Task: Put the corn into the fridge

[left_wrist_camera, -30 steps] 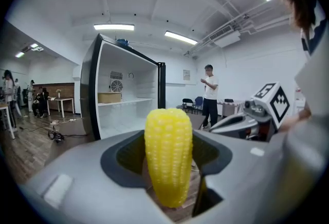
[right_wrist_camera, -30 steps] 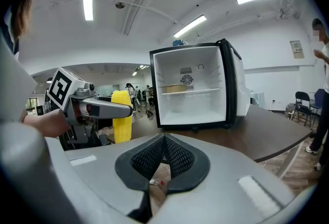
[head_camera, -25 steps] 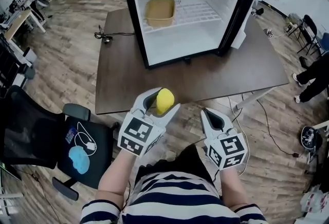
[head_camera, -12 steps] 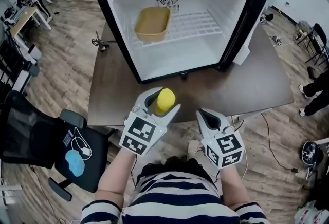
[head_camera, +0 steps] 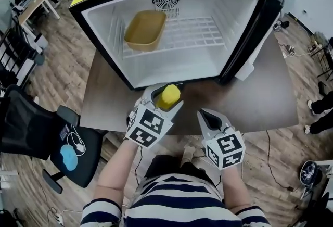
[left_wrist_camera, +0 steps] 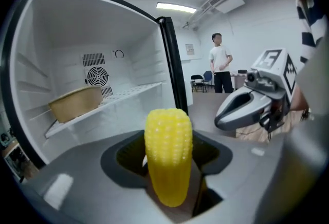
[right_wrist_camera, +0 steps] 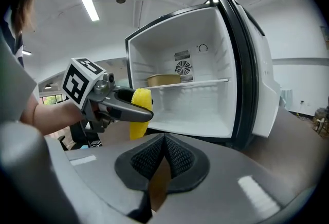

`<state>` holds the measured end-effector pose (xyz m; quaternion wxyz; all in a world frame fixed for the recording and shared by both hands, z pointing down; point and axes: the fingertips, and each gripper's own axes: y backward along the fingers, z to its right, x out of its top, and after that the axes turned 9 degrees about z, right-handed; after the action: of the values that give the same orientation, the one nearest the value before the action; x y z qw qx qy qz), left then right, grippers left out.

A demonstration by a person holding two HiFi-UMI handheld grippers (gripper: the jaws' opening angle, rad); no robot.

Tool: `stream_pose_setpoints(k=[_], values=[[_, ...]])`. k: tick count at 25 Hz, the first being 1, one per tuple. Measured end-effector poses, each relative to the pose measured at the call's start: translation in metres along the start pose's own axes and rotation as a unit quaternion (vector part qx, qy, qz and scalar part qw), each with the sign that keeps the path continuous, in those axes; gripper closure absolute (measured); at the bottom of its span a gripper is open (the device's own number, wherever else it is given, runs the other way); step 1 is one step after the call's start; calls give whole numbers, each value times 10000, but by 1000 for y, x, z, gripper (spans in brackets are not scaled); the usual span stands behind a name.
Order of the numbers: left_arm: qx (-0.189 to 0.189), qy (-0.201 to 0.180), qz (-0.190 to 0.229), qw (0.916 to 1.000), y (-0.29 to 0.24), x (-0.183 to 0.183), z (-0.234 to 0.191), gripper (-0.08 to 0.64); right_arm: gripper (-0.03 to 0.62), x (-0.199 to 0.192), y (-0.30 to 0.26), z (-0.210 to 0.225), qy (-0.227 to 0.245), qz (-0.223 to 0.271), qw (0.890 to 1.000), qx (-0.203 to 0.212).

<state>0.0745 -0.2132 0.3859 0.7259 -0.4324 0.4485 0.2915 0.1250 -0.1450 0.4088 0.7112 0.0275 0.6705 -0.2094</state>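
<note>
A yellow corn cob [head_camera: 168, 97] stands upright between the jaws of my left gripper [head_camera: 165, 98], which is shut on it just in front of the open fridge [head_camera: 104, 33]. In the left gripper view the corn [left_wrist_camera: 168, 153] fills the middle, with the fridge's wire shelf [left_wrist_camera: 128, 95] behind it. My right gripper [head_camera: 209, 118] hangs to the right over the dark table [head_camera: 270, 90], its jaws closed with nothing between them. In the right gripper view my right gripper [right_wrist_camera: 163, 153] faces the fridge [right_wrist_camera: 205, 53], and the left gripper with the corn [right_wrist_camera: 140, 112] shows at the left.
A tan bin [head_camera: 143, 29] sits on the left of the fridge's wire shelf [head_camera: 192, 30]. The fridge door [head_camera: 260, 28] stands open at the right. A black office chair [head_camera: 47, 137] is at my left. A person [left_wrist_camera: 220, 69] stands far off in the room.
I have come closer to the fridge, which now fills the top of the head view. Both grippers have moved forward, the left still holding the corn.
</note>
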Motion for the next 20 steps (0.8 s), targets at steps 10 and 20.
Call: stream_pose_setpoints(k=[10, 20], values=[[546, -691, -685, 9938, -46, -15, -38, 560, 600, -5, -23, 26, 127, -182, 9985, 499], [889, -1256, -1346, 9789, -61, -46, -59, 560, 600, -2, -79, 47, 285, -189, 9969, 708]])
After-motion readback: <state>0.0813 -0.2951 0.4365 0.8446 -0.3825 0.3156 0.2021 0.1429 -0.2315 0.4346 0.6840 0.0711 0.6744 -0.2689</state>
